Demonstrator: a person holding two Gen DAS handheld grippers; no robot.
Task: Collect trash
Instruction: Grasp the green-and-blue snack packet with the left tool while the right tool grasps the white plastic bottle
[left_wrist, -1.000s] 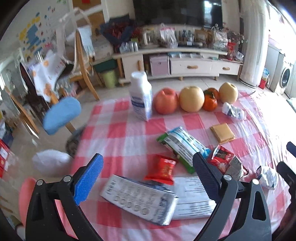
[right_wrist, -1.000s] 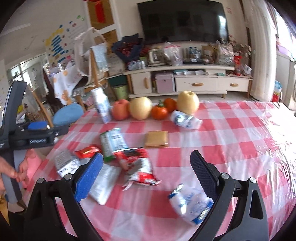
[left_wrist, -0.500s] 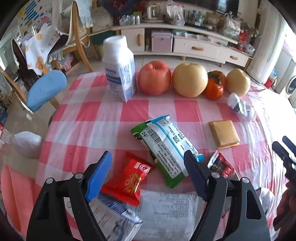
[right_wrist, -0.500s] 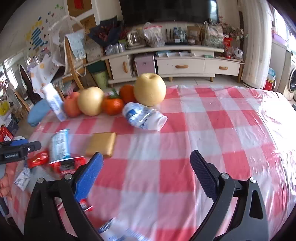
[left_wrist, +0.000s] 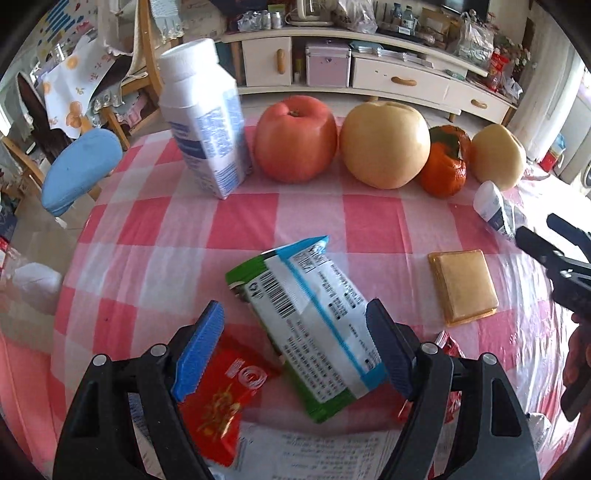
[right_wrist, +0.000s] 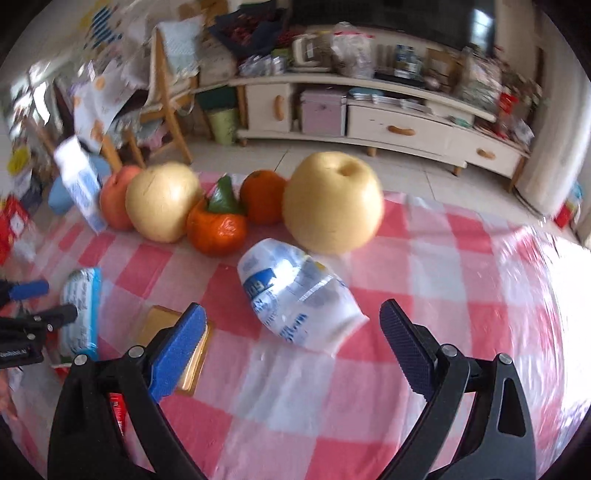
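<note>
The left hand-held gripper (left_wrist: 295, 347), jaws part-open around the light, crinkly green snack wrapper (left_wrist: 306, 325), should pinch its midsection; the right hand-held gripper (right_wrist: 291, 328) gapes wide toward the crushed bottle (right_wrist: 295, 295) at twelve o'clock.

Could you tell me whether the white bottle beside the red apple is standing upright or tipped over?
Upright: the white bottle stands on its base on the checked tablecloth, cap on top, beside the red apple.
</note>
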